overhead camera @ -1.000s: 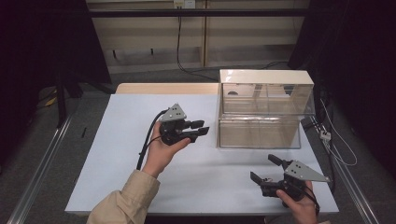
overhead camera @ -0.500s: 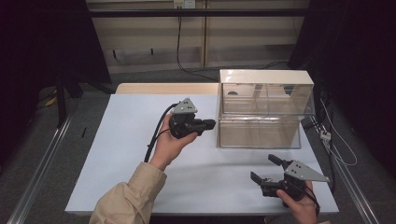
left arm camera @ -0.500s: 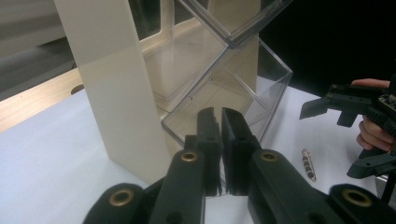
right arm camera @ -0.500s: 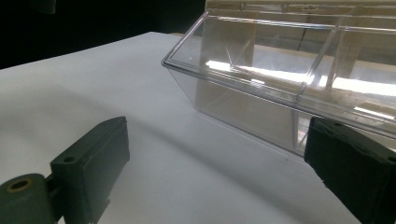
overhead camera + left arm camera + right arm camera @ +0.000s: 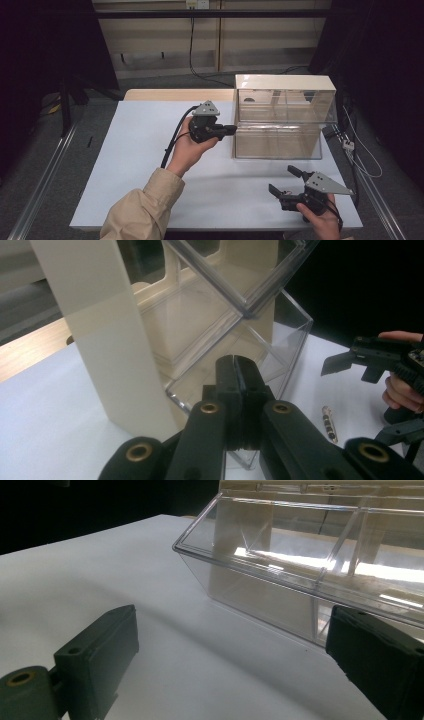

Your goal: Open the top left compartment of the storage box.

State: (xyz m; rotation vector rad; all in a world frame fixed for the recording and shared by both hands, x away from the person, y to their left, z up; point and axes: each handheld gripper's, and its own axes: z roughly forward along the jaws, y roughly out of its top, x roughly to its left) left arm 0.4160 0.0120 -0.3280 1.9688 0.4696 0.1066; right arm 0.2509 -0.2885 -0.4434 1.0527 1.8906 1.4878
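Two grippers worked over one white table (image 5: 135, 165). The left gripper (image 5: 231, 130), jaws pressed together with nothing between them after closing in the last second, sat just beside the left end of the one clear plastic drawer cabinet (image 5: 282, 117), whose two bins stood tilted open. The right gripper (image 5: 284, 181) hovered near the table's front edge, well apart from the cabinet, jaws spread wide and empty. One small metal pin (image 5: 328, 423) lay on the table; its exact kind was hard to make out.
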